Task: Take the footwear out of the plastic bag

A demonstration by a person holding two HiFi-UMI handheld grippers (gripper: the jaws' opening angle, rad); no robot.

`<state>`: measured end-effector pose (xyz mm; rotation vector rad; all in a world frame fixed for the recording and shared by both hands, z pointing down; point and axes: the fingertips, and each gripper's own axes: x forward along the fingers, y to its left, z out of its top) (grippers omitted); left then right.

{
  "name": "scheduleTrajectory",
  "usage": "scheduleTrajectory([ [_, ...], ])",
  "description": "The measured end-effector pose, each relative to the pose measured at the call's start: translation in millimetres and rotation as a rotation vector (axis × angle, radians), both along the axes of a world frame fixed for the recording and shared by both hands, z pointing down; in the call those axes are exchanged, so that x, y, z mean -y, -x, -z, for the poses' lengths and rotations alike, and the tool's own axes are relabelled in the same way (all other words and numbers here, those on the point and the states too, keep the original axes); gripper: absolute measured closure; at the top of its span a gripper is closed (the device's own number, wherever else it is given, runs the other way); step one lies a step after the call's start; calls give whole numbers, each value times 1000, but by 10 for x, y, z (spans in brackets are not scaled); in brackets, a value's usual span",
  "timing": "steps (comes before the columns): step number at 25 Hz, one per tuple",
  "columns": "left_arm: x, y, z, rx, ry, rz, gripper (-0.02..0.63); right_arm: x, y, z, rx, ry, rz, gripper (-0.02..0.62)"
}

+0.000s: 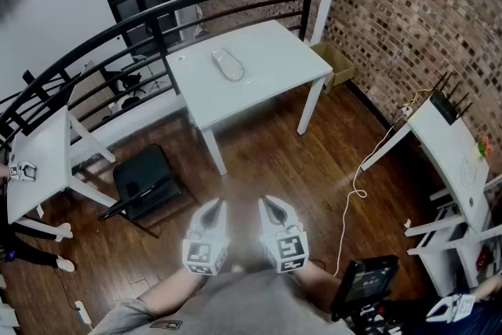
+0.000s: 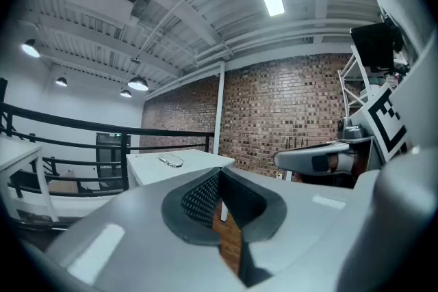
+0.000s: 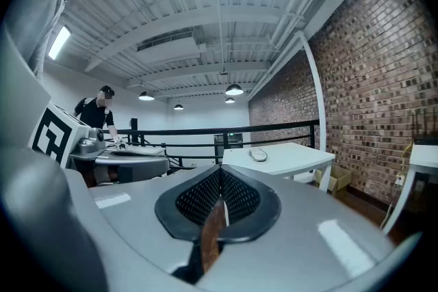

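The person is wearing a grey top (image 1: 231, 302), and its left sleeve (image 1: 129, 318) is carrying a small dark patch near the hem. The left hand-held gripper (image 1: 215, 205) and the right hand-held gripper (image 1: 271, 204) are both showing smooth pale grey shells tapering to pointed tips. Each is wearing a white cube with black square markers, the left cube (image 1: 204, 255) and the right cube (image 1: 291, 251). In the left gripper view the left pads (image 2: 200, 198) are showing up black with a fine dotted grid, set in a dark rounded recess. In the right gripper view the right pads (image 3: 239, 196) are looking just the same.
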<state>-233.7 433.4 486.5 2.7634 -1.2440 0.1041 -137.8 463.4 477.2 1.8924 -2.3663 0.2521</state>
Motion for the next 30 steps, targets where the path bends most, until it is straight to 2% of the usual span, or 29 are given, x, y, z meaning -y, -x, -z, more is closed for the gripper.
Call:
scheduleTrajectory([
  [7, 597, -628, 67, 26, 3, 21, 604, 567, -637, 61, 12, -4, 21, 584],
  [16, 1317, -1357, 164, 38, -9, 100, 604, 1287, -1435, 45, 36, 2, 75, 584],
  [24, 1771, -1502, 20, 50, 13, 157, 604, 1746, -1654, -198, 57, 40, 113, 584],
  [30, 2375, -1570, -40, 40, 14, 166, 604, 2356, -1694, -300, 50, 57, 129, 584],
])
